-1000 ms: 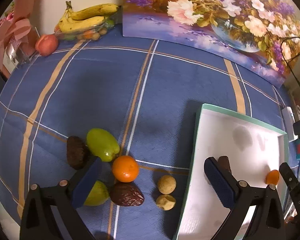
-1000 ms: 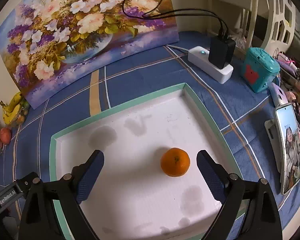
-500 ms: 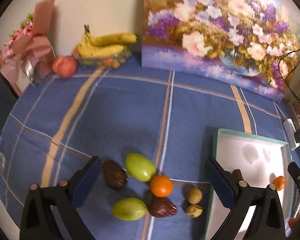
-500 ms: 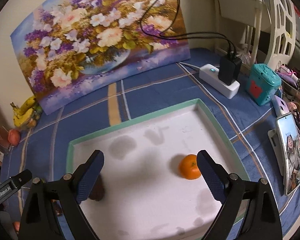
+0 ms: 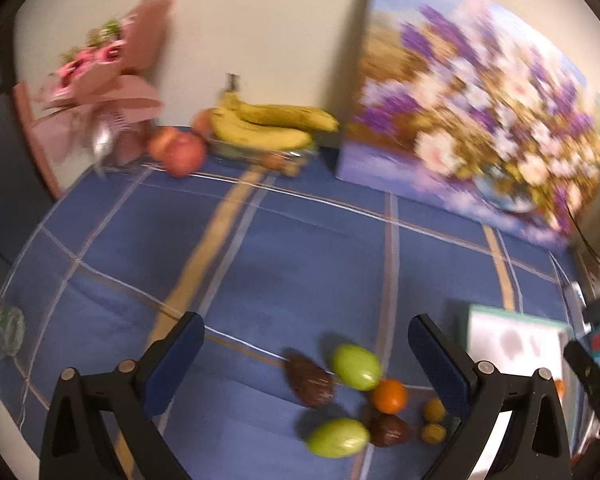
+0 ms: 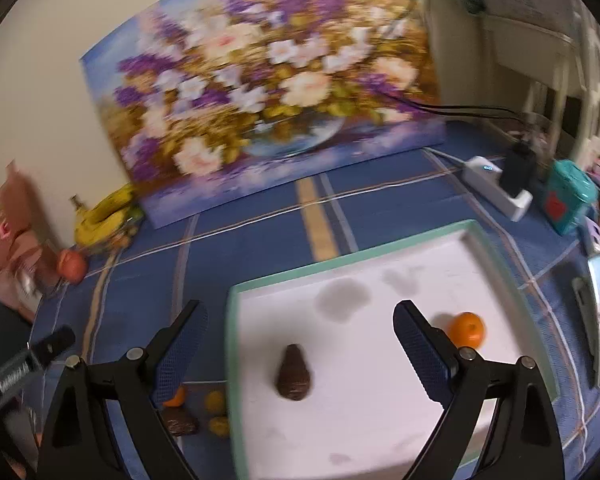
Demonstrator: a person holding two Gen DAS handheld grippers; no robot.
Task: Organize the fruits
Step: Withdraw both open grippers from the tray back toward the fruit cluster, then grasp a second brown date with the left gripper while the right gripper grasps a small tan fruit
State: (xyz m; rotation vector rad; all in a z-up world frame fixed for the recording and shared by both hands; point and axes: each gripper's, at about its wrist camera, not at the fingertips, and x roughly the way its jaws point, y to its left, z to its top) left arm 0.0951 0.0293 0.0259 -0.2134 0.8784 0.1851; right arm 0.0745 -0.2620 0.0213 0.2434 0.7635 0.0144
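While both of my tools, left tool [image 5: 306, 354] and right tool [image 6: 300, 342], are wide open and hold nothing, only a brown fruit [image 6: 293, 373] between my right tool's fingers and an orange [image 6: 465, 330] just past its right finger sit in the white tray [image 6: 484, 248], so I think the pile of fruits [image 5: 356, 396] under my left tool is still left to move.

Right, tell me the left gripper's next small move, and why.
Probably lower the open left gripper toward the nearer green fruit. It hangs empty above the loose pile on the cloth, while the tray holds only one orange and one brown fruit.
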